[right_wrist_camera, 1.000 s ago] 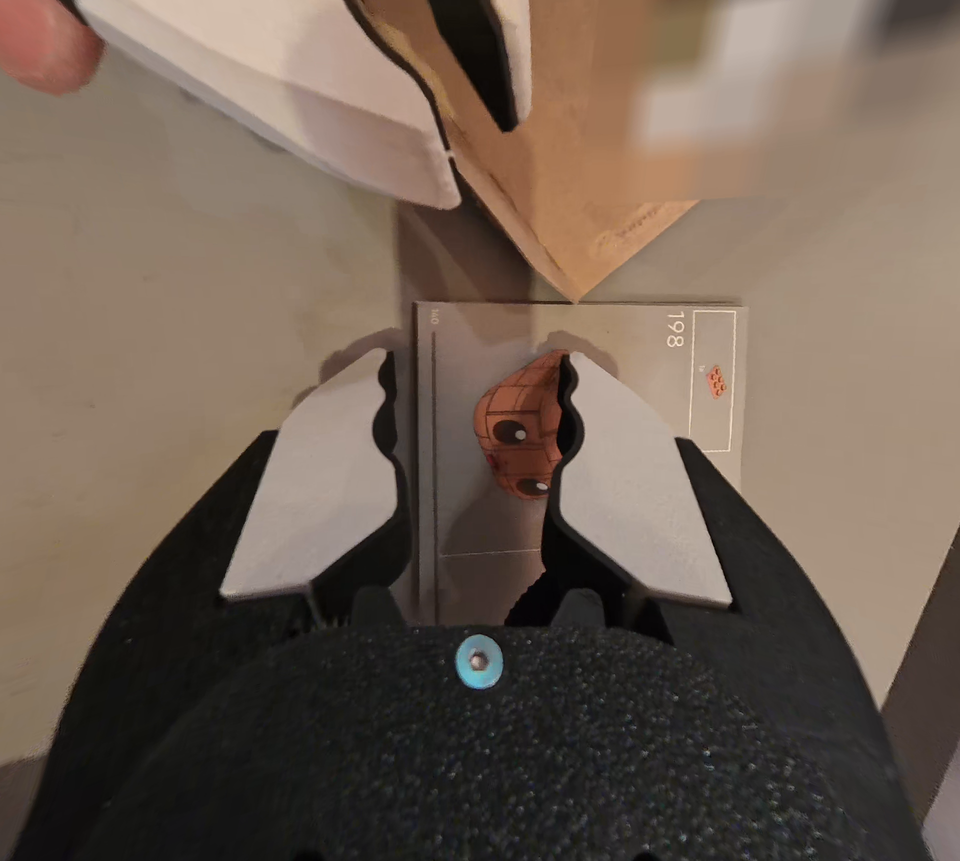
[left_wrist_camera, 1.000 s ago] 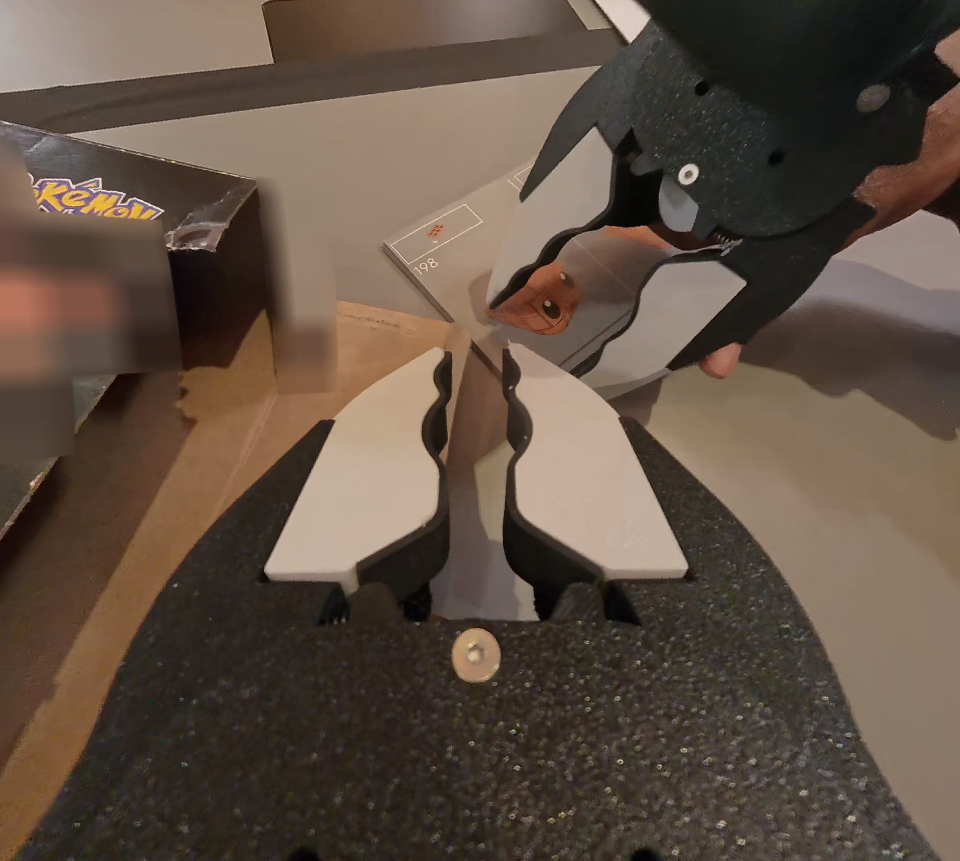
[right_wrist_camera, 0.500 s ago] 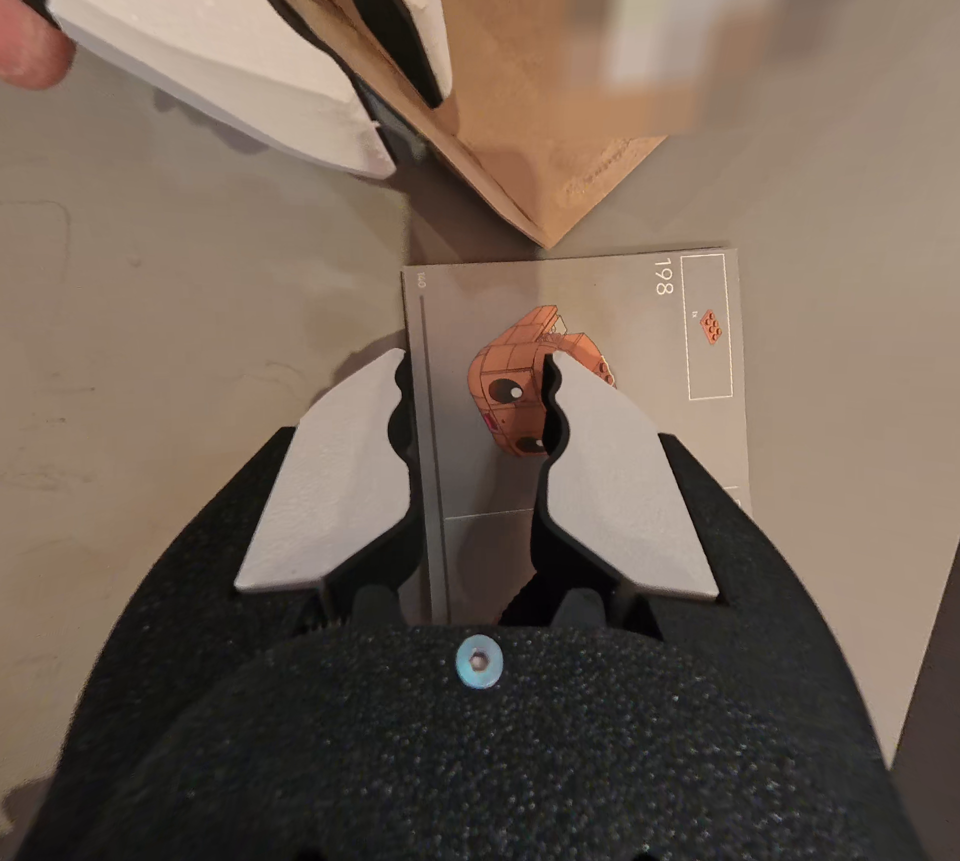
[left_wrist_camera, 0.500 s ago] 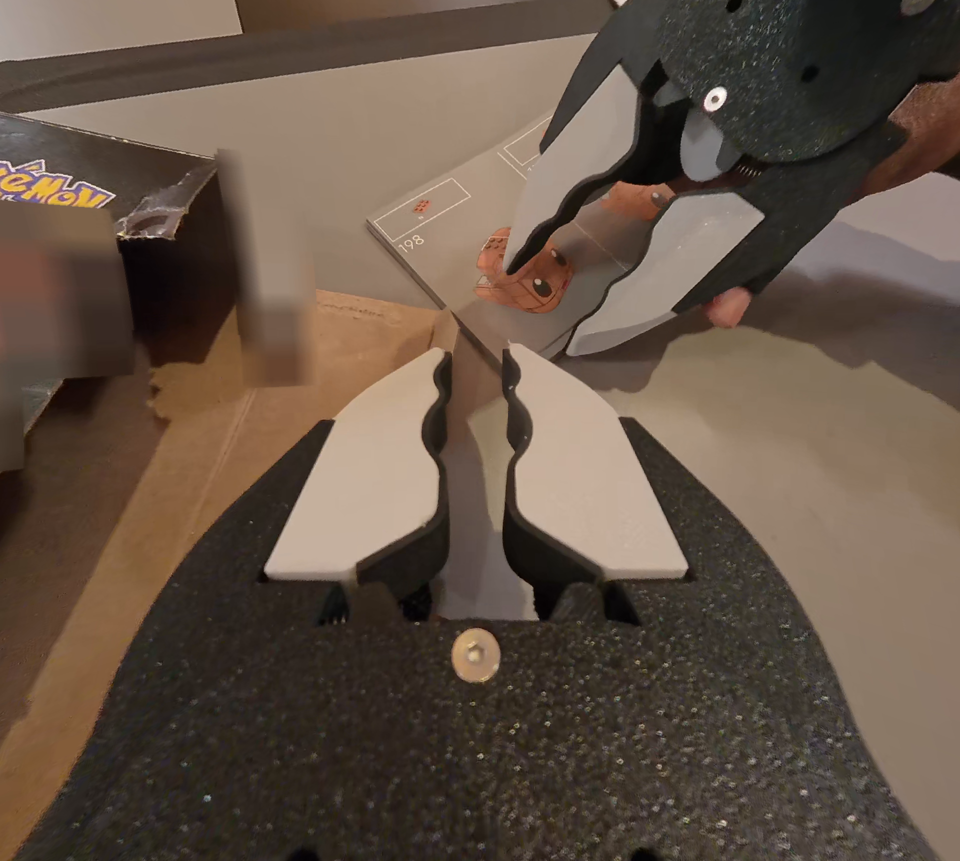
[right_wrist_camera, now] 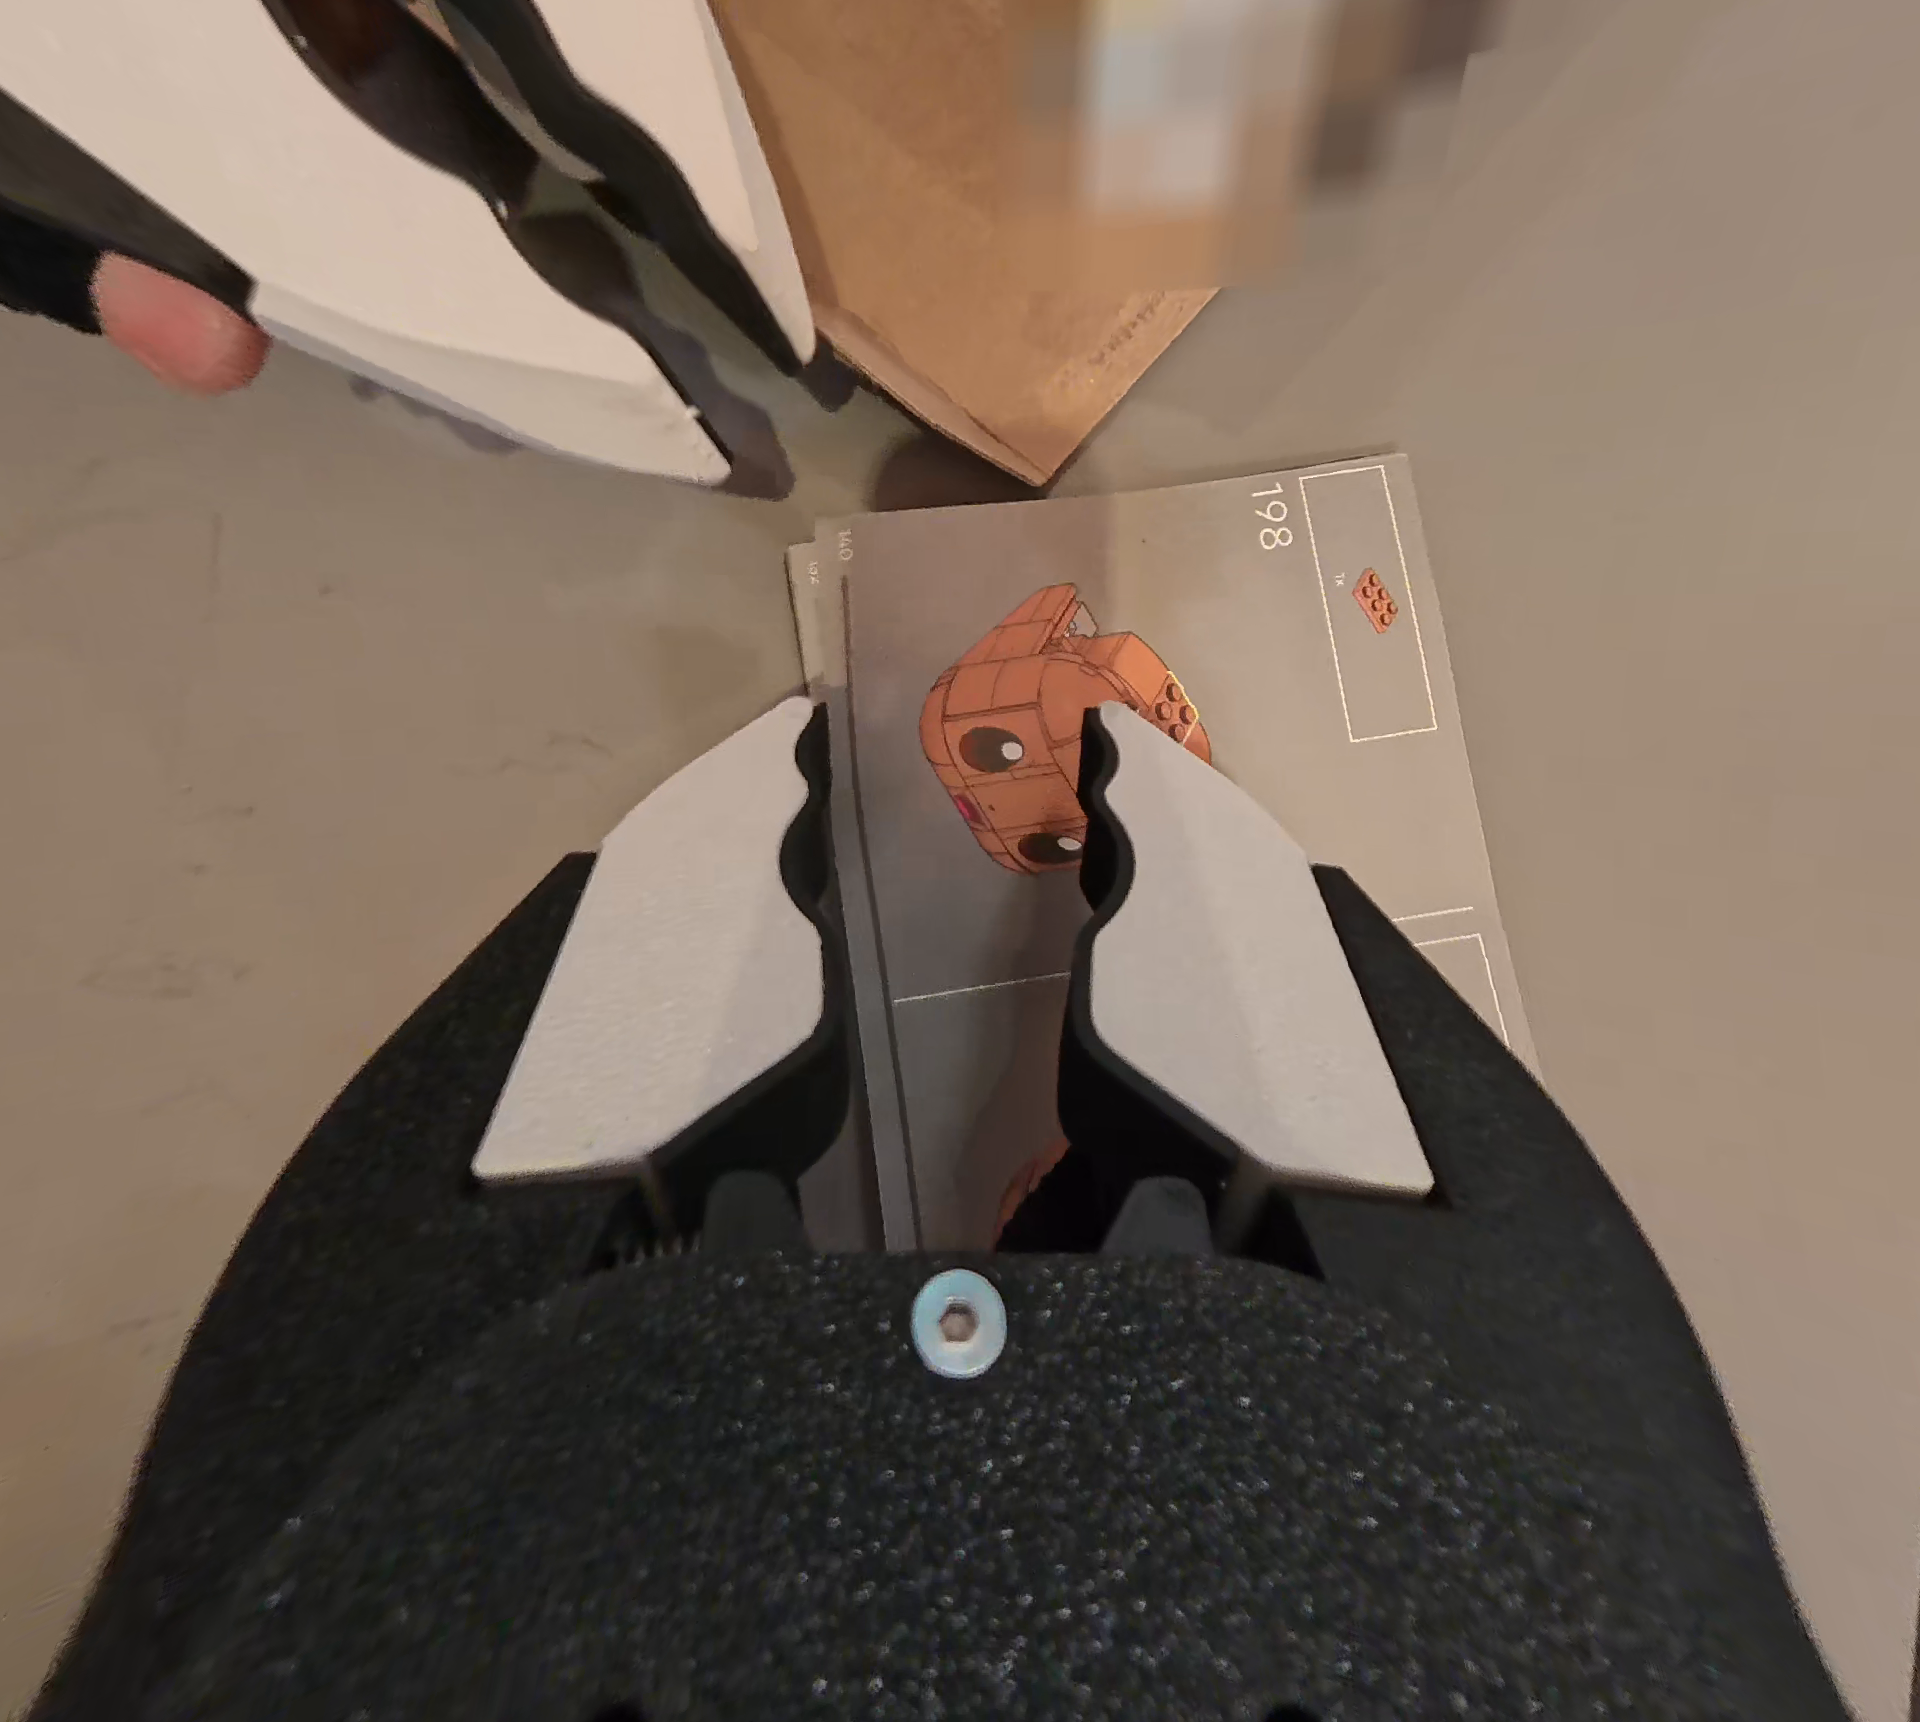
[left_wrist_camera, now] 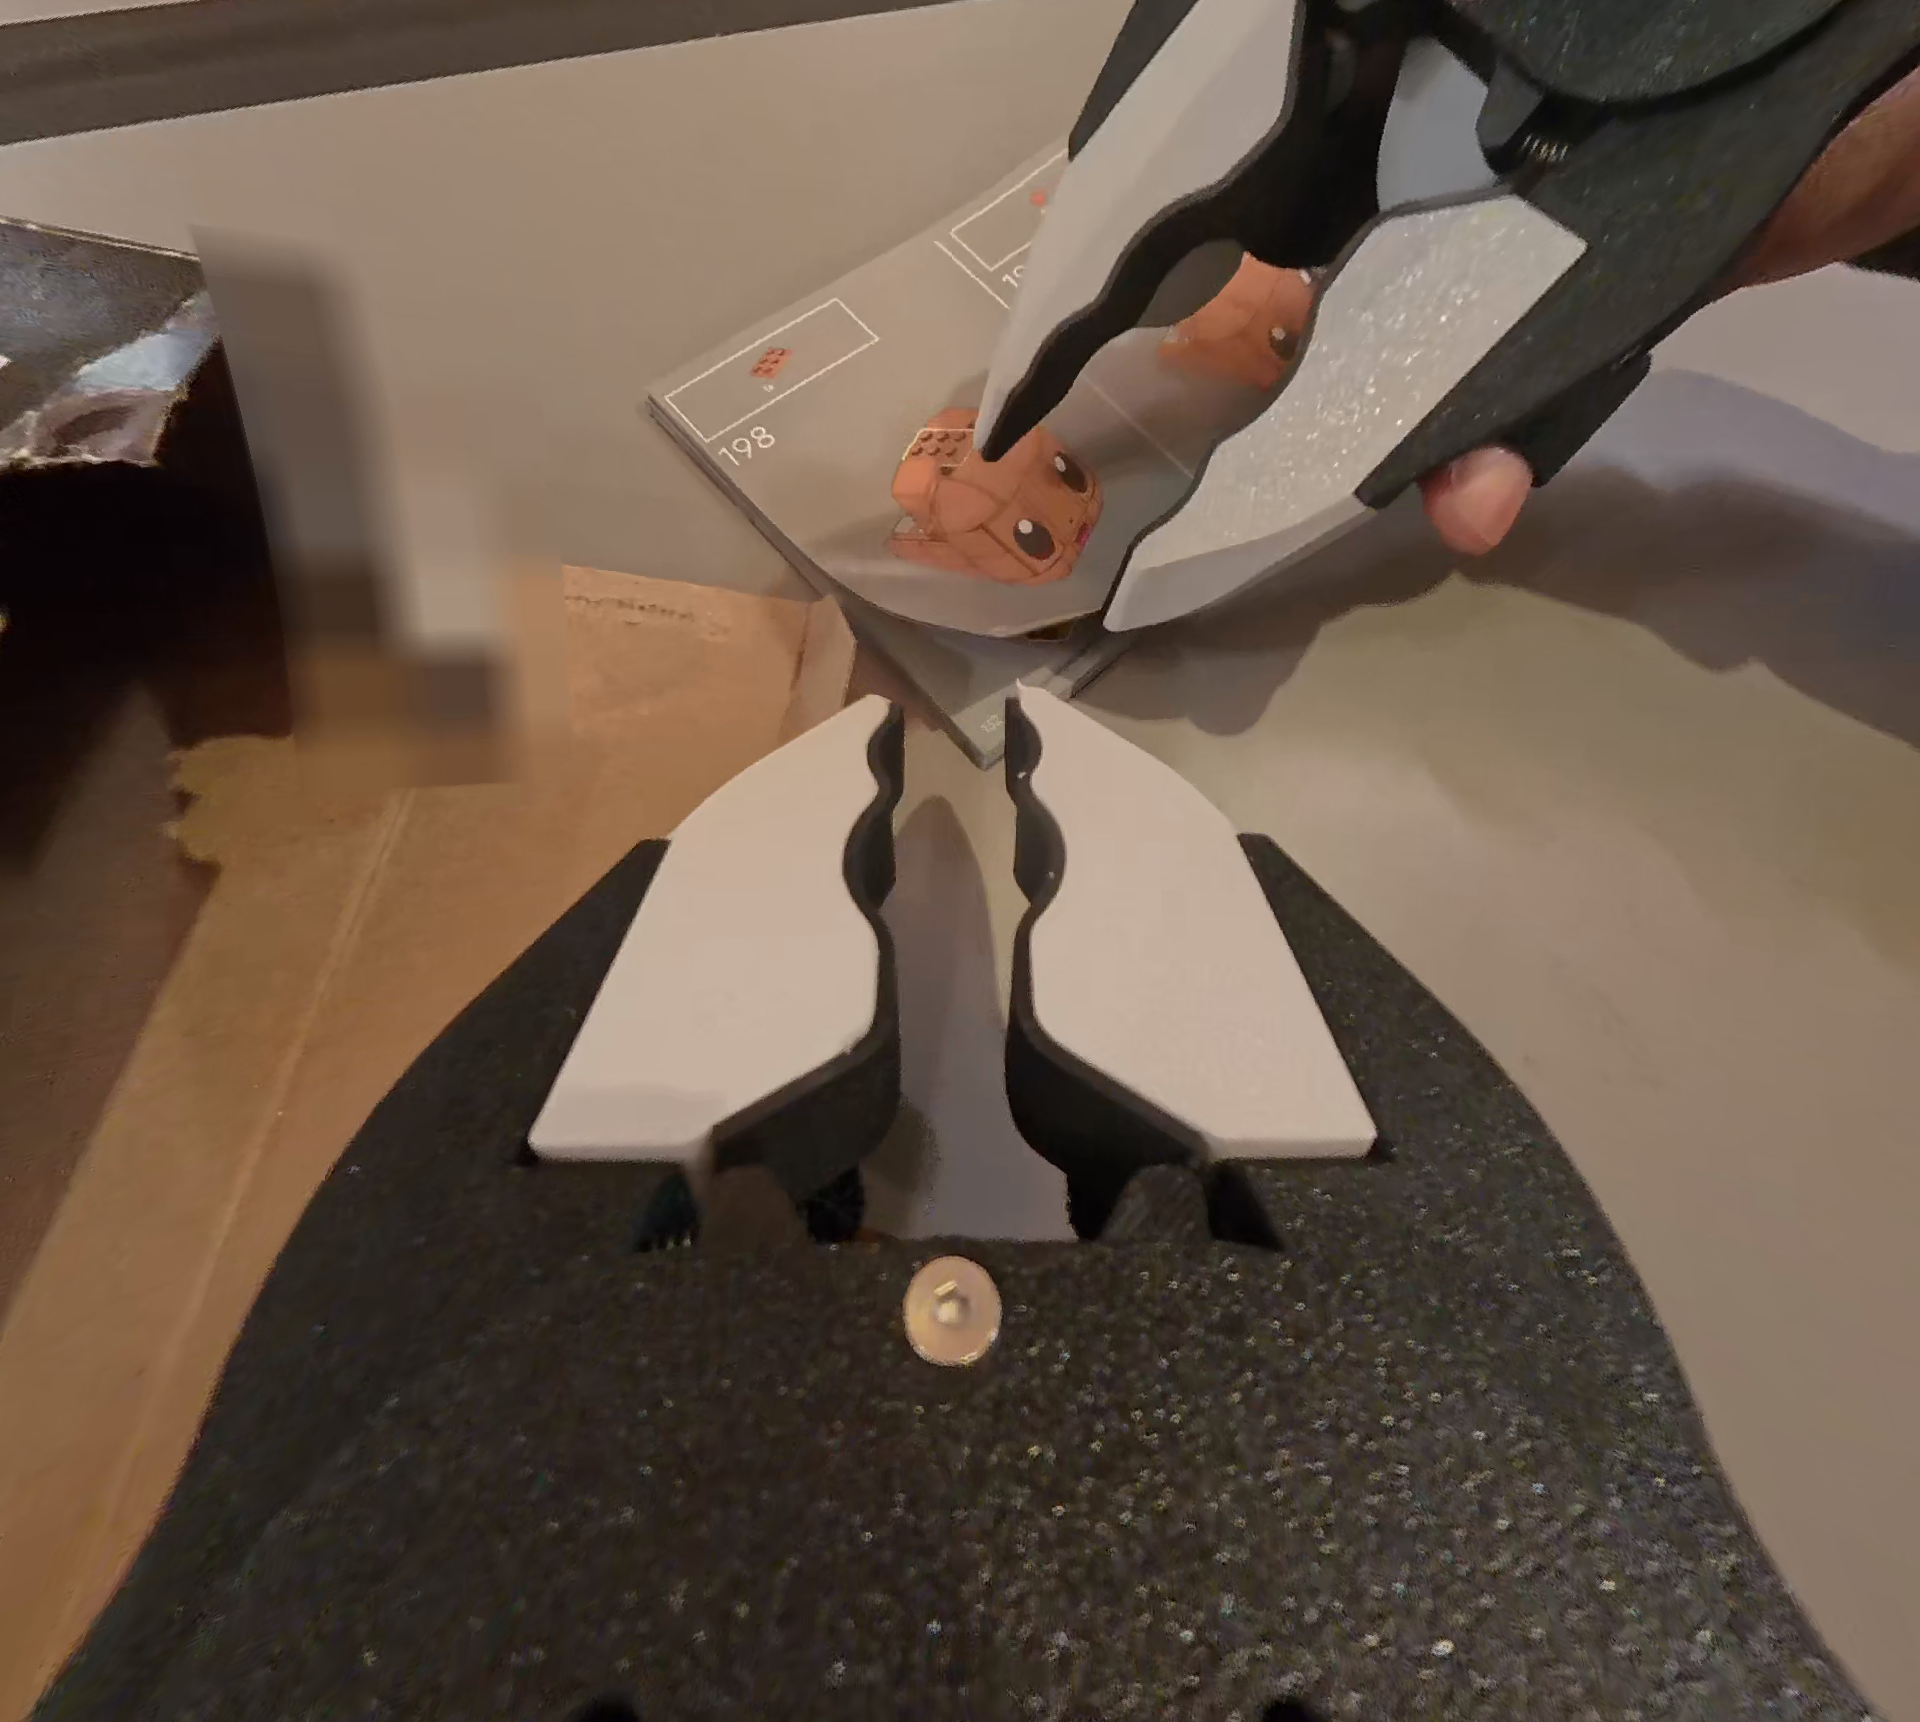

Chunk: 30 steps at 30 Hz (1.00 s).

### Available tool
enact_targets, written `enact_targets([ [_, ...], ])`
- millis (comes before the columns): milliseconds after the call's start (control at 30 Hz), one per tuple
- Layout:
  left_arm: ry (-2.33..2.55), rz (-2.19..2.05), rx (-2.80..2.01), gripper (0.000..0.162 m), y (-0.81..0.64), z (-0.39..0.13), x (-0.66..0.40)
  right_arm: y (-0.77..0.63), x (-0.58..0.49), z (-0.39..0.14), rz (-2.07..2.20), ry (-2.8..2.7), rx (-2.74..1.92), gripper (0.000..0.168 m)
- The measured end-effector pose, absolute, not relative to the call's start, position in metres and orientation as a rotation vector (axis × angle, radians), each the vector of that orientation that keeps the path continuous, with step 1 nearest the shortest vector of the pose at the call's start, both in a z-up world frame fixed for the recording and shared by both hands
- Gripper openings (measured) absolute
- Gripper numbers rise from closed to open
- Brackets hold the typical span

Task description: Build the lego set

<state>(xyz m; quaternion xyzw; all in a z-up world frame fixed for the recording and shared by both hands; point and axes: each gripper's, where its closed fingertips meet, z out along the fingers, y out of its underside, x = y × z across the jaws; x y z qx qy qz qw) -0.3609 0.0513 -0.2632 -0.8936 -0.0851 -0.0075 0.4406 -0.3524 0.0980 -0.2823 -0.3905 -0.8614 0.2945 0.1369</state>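
A grey instruction booklet (left_wrist_camera: 790,384) lies open on the table, showing a picture of an orange-brown brick head. My right gripper (left_wrist_camera: 1049,534) is tilted down over it with its jaws apart. One fingertip presses on top of the page and the other finger lies under its curled-up edge. In the right wrist view, the right gripper (right_wrist_camera: 948,711) straddles the edge of the booklet's page (right_wrist_camera: 1278,841). My left gripper (left_wrist_camera: 954,716) is empty, its jaws a narrow gap apart, just short of the booklet's near corner. It also shows in the right wrist view (right_wrist_camera: 764,415). No loose bricks are in view.
A brown cardboard flap (left_wrist_camera: 416,841) lies under and left of my left gripper and also shows in the right wrist view (right_wrist_camera: 935,166). A black printed box (left_wrist_camera: 104,477) stands at the left. The grey table (left_wrist_camera: 1558,841) stretches to the right. A dark recess is at the back. Spacing between my two grippers at the tips: around 6 cm.
The right gripper's jaws have narrowed a little and the page's edge now curls up between them. The left gripper has moved forward to the booklet's corner.
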Motion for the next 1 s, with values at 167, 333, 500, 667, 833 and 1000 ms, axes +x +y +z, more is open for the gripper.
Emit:
enact_targets([
  [167,-0.175,0.027,-2.249,0.018,0.058,-0.271,-0.357,0.101,-0.352,-0.28,0.882,-2.455,-1.163,0.045],
  [333,-0.132,0.142,-2.248,0.018,0.067,-0.274,-0.357,0.107,-0.352,-0.275,0.923,-2.392,-1.235,0.044],
  [500,-0.059,0.279,-2.257,0.018,0.073,-0.277,-0.358,0.109,-0.35,-0.272,0.925,-2.377,-1.254,0.043],
  [667,-0.022,0.309,-2.252,0.018,0.08,-0.281,-0.355,0.11,-0.347,-0.272,0.906,-2.378,-1.26,0.042],
  [833,-0.006,0.325,-2.239,0.016,0.085,-0.281,-0.356,0.11,-0.343,-0.273,0.89,-2.384,-1.261,0.042],
  [1000,0.018,0.356,-2.204,0.016,0.09,-0.276,-0.357,0.11,-0.338,-0.274,0.859,-2.395,-1.246,0.041],
])
